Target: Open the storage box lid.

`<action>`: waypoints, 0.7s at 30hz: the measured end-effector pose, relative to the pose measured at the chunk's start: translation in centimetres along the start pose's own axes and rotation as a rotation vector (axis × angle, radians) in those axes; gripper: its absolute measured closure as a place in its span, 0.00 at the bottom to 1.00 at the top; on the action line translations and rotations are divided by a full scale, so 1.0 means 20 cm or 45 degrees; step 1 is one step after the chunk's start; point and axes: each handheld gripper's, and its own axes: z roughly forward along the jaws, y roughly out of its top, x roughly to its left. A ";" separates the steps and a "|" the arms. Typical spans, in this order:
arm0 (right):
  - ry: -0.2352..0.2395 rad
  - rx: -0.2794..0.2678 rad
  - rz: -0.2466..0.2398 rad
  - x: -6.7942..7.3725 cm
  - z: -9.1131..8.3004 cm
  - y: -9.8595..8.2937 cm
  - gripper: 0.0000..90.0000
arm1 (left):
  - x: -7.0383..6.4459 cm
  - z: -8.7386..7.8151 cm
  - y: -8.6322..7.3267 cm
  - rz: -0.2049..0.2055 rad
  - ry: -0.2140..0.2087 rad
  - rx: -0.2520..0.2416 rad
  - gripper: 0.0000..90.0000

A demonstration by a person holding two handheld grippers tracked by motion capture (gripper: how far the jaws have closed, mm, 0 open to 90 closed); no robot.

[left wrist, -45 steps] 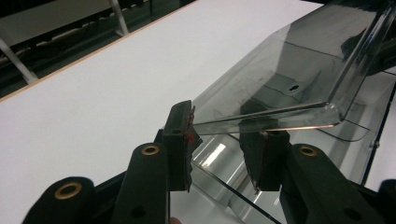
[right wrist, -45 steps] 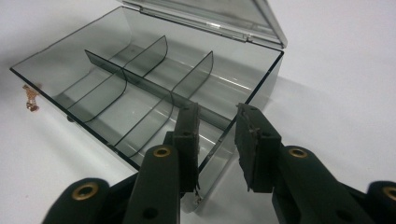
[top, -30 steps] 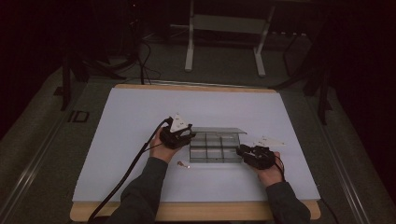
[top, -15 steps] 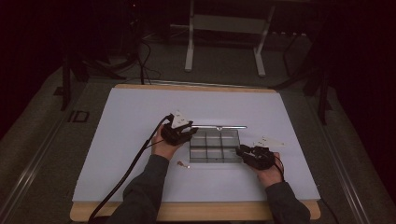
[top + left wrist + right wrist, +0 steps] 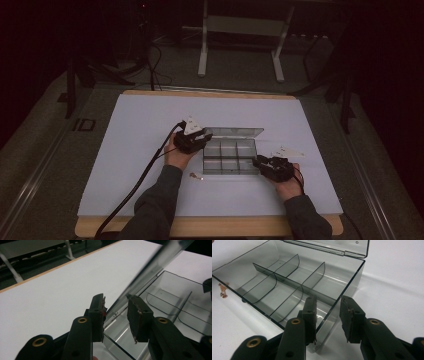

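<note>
We see a table with a wooden edge under a white sheet. On the sheet lie a clear compartment box, lid open, and a small coppery object just beside its near left corner.

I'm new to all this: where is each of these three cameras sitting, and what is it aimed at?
High view: fixed above the table's near side, looking forward and down; both forearms, left tool, right tool.
Left gripper view: rides the left tool, facing the raised lid; its jaws straddle the lid's edge.
Right gripper view: rides the right tool, facing the compartments; its jaws straddle a wall.
All share the clear box.
</note>
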 end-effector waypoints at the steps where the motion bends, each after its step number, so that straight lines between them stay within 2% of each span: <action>1: -0.001 0.000 0.000 0.00 0.00 0.00 0.75 | 0.00 0.00 0.00 -0.005 0.003 -0.003 0.75; 21: -0.003 0.000 -0.002 0.00 0.00 0.00 0.75 | 0.04 0.04 0.02 -0.043 0.034 -0.003 0.79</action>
